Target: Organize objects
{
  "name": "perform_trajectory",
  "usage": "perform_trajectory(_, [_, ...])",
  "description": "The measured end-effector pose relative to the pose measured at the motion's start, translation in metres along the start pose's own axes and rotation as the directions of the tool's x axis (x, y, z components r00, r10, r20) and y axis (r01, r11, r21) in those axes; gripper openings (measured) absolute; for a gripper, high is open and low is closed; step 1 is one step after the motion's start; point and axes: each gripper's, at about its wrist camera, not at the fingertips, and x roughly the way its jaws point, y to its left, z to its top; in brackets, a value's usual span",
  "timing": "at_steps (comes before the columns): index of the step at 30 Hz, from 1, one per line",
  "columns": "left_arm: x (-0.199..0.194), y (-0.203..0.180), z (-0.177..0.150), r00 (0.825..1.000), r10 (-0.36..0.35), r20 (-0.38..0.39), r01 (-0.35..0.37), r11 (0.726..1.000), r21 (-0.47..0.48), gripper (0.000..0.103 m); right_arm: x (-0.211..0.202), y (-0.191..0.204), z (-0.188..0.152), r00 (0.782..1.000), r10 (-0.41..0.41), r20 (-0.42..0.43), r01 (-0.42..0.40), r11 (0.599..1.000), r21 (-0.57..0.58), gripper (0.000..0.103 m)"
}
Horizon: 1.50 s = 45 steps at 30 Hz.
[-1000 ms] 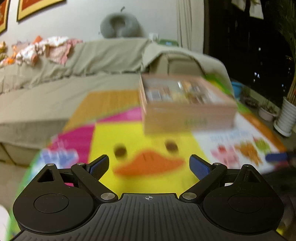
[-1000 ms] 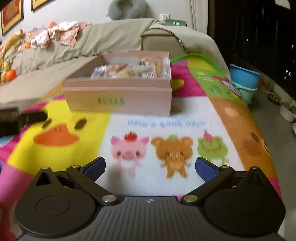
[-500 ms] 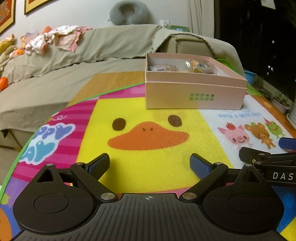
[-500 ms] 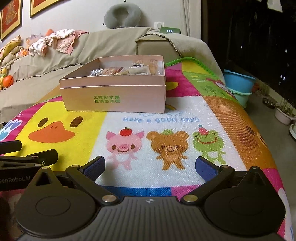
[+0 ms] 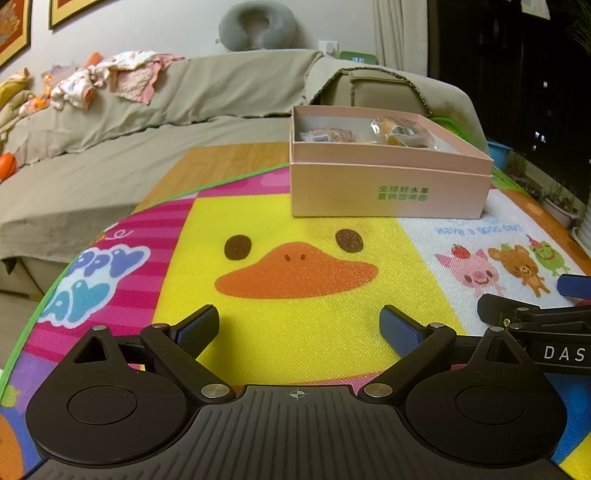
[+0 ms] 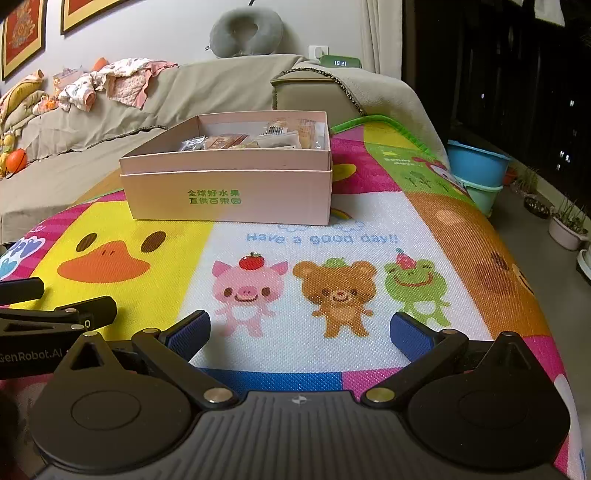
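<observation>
A pink cardboard box with green print stands on a colourful cartoon mat. Several wrapped snack packets lie inside it. My left gripper hovers low over the yellow duck picture, open and empty, well short of the box. Over the pig and bear pictures my right gripper is open and empty too, the box lying ahead and a little left. Each gripper shows at the edge of the other's view.
A covered beige sofa runs behind the table with baby clothes piled on it and a grey neck pillow on top. Blue and green buckets and potted plants stand on the floor to the right.
Both grippers have pulled back from the box and settled low and level over the mat. The blur of a second ago is gone and the views have held almost still since.
</observation>
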Motion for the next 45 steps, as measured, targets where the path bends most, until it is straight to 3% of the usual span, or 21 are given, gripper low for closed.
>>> perform_trajectory(45, [0.0010,0.0009,-0.0001,1.000,-0.013,0.000,0.013,1.000,-0.013,0.098,-0.0002,0.0013,-0.0014,1.000,-0.002,0.002,0.002,1.000,-0.001,0.103])
